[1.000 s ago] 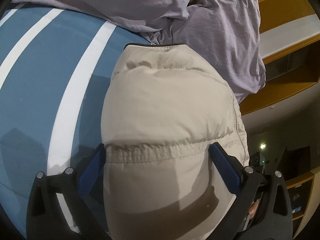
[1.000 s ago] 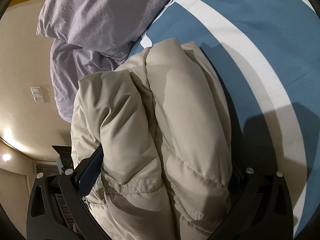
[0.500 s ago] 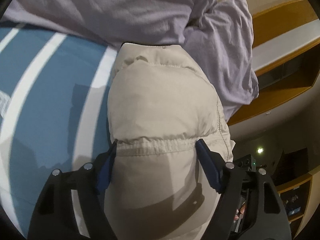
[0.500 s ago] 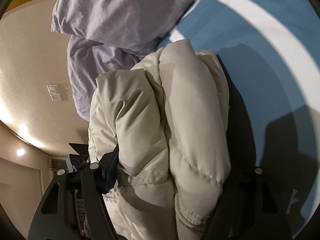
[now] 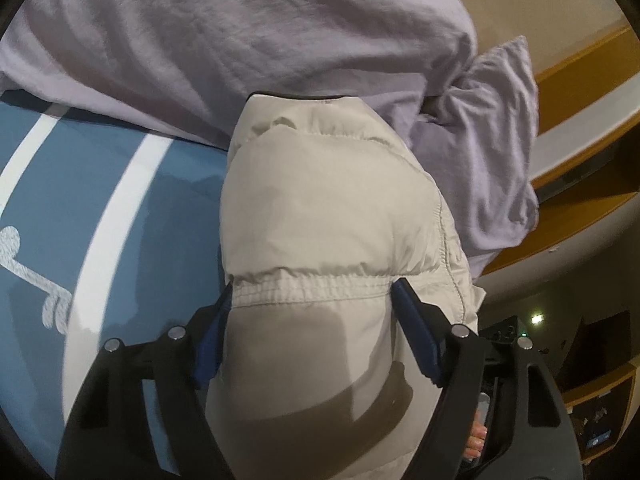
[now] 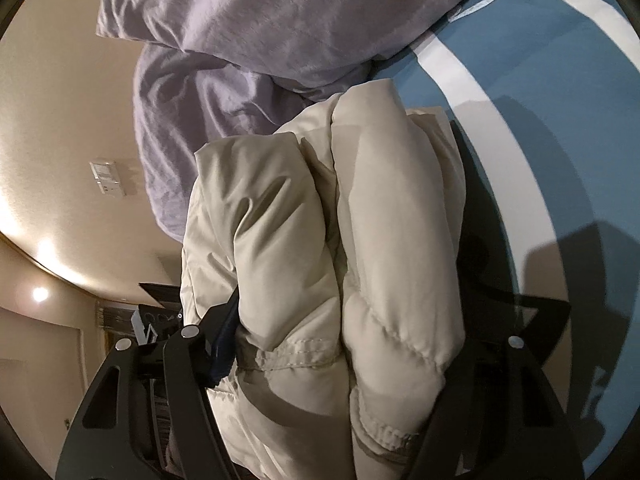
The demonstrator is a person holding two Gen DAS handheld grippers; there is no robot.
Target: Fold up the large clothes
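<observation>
One beige puffer jacket (image 5: 328, 220), bundled, over a blue bedspread (image 5: 52, 208) with white stripes. Two grippers: left gripper (image 5: 312, 332) clamps the jacket at a stitched seam; right gripper (image 6: 344, 344) squeezes its folded layers (right finger hidden behind fabric). Two lilac pillows (image 5: 248, 28) at 12 o'clock, touching the jacket's far end. Left view alone shows wooden shelving (image 5: 580, 92) at 2 o'clock; right view alone shows a wall switch (image 6: 106, 178) at 9 o'clock.
</observation>
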